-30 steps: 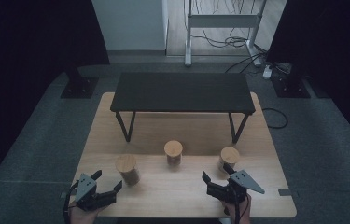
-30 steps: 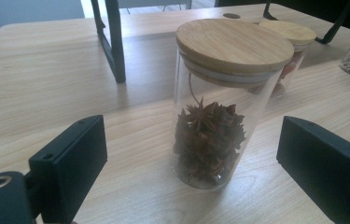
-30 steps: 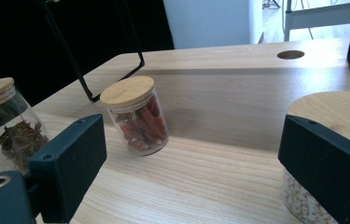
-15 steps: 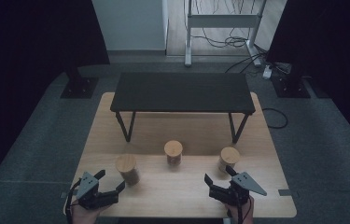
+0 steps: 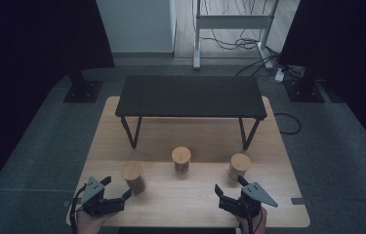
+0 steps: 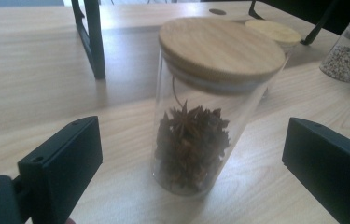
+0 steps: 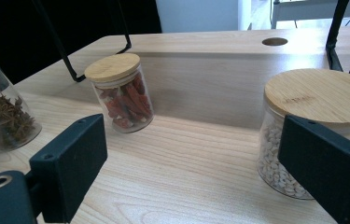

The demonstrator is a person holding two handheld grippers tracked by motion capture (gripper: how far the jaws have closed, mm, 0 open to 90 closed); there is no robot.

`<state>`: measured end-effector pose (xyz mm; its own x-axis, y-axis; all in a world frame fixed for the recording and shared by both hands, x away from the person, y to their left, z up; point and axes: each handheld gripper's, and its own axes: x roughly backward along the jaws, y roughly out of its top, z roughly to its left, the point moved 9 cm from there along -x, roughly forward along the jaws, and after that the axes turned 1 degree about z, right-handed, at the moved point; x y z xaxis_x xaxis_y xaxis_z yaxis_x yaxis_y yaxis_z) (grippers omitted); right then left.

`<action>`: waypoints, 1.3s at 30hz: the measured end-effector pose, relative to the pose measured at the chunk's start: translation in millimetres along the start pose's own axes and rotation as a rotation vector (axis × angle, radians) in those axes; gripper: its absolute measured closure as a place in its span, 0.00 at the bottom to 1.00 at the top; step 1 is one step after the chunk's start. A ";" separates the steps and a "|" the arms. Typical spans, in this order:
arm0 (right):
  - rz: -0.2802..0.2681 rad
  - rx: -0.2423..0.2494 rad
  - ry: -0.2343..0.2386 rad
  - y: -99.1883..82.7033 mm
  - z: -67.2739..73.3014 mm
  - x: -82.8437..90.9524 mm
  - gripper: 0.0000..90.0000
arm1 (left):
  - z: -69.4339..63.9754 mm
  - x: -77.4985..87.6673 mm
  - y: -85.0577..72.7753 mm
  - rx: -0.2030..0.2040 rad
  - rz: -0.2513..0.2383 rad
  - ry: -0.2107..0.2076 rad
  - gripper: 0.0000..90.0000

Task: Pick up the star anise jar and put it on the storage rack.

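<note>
Left gripper (image 6: pixel 186 158) jaws just opened wide, clear of the star anise jar (image 6: pixel 205 107); centre on glass below bamboo lid (image 6: pixel 221 46), squeeze level.

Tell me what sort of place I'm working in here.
Probably a recording studio or lab, not a kitchen: a pale wooden tabletop on grey carpet, black curtains on both sides, loose cables behind, and three bamboo-lidded glass spice jars staged before a low black metal shelf.
</note>
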<state>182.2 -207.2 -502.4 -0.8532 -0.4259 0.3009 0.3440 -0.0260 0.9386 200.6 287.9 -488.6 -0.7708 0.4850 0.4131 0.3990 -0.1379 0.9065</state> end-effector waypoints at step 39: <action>0.016 0.005 0.009 -1.2 5.6 -1.1 0.09 | -15.2 -54.4 2.3 -0.066 -0.020 0.062 0.12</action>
<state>180.6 -201.6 -502.9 -0.8444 -0.4340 0.3140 0.3552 -0.0148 0.9347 235.9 248.0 -507.7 -0.8082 0.4345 0.3974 0.3510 -0.1864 0.9176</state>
